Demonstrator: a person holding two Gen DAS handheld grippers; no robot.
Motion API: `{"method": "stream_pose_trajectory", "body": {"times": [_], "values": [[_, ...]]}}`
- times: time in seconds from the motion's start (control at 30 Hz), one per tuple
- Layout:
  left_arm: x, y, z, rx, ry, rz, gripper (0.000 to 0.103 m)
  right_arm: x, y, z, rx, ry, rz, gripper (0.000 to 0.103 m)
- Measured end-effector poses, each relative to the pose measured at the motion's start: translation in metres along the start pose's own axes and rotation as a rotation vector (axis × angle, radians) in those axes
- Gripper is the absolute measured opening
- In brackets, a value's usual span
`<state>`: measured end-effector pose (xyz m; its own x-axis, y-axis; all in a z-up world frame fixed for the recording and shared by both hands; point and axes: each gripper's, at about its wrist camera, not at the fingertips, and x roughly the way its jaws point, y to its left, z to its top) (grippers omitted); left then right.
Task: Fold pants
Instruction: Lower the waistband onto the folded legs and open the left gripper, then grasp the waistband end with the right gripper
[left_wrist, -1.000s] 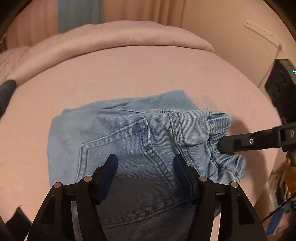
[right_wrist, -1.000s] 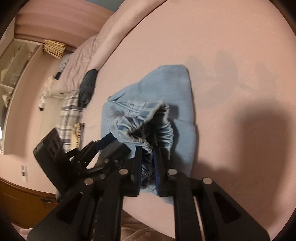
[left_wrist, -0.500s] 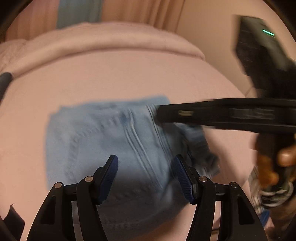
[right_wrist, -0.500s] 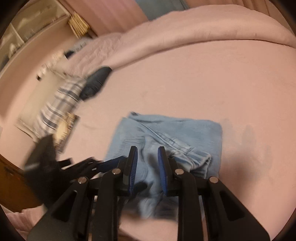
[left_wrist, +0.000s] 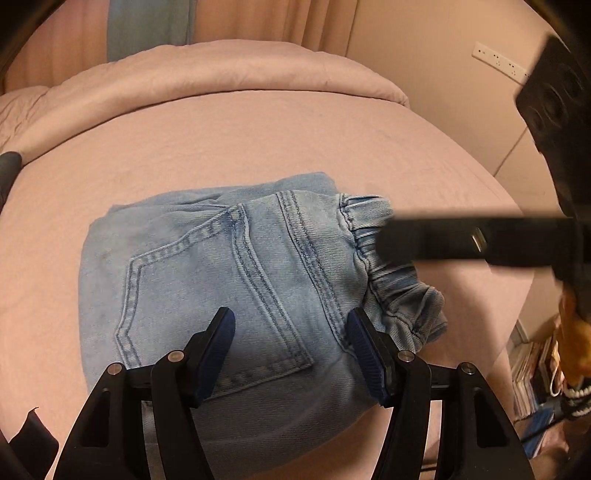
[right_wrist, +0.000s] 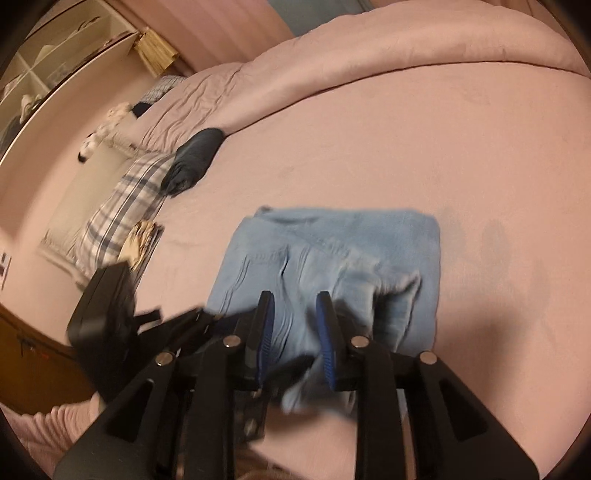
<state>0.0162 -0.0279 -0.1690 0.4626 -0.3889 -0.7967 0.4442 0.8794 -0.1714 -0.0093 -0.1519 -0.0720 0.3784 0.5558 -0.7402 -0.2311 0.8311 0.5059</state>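
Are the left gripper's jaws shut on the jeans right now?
No: in the left wrist view the left gripper has its jaws spread wide above the folded jeans, gripping nothing.

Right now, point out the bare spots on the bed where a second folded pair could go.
Bare sheet lies between the folded jeans and the rolled duvet behind them, and to their right in the right wrist view. It is crowded at the near edge, where the left gripper and right gripper hang over the denim.

Light blue denim jeans (left_wrist: 229, 280) with darker blue double stitching lie on a plain pink bedsheet (left_wrist: 221, 147). Both grippers (left_wrist: 291, 336) (right_wrist: 293, 325) are black with blue ribbed pads. A blue-and-white plaid cloth (right_wrist: 125, 206), perhaps a pillowcase, sits beside something dark navy (right_wrist: 195, 158).
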Motion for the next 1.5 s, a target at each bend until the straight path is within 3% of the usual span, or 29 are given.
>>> {"method": "stream_pose_trajectory", "body": {"times": [0.23,0.47,0.67,0.8,0.93,1.0,1.27,1.5], "values": [[0.004,0.002,-0.001,0.008,0.013,0.003,0.063,0.028,-0.008,-0.031,0.025,0.111,-0.051,0.021],[-0.011,0.007,0.002,-0.035,-0.011,-0.009,0.063,0.029,-0.007,-0.029,0.044,0.104,-0.039,0.022],[-0.055,0.059,-0.014,-0.191,-0.097,0.027,0.063,0.009,0.005,-0.024,0.021,0.051,-0.016,0.039],[-0.068,0.104,-0.029,-0.323,-0.102,0.065,0.063,0.005,-0.007,-0.019,0.072,0.014,-0.04,0.055],[-0.071,0.137,-0.048,-0.476,-0.109,-0.039,0.073,0.004,-0.027,-0.019,0.179,-0.004,-0.039,0.07],[-0.066,0.145,-0.054,-0.524,-0.095,-0.062,0.073,0.004,-0.034,-0.021,0.212,0.001,-0.022,0.078],[-0.041,0.145,-0.049,-0.555,-0.023,-0.103,0.073,0.008,-0.06,-0.029,0.311,0.023,-0.037,0.083],[-0.035,0.151,-0.049,-0.564,-0.009,-0.119,0.073,0.018,-0.07,-0.029,0.339,0.054,-0.03,0.086]]}}
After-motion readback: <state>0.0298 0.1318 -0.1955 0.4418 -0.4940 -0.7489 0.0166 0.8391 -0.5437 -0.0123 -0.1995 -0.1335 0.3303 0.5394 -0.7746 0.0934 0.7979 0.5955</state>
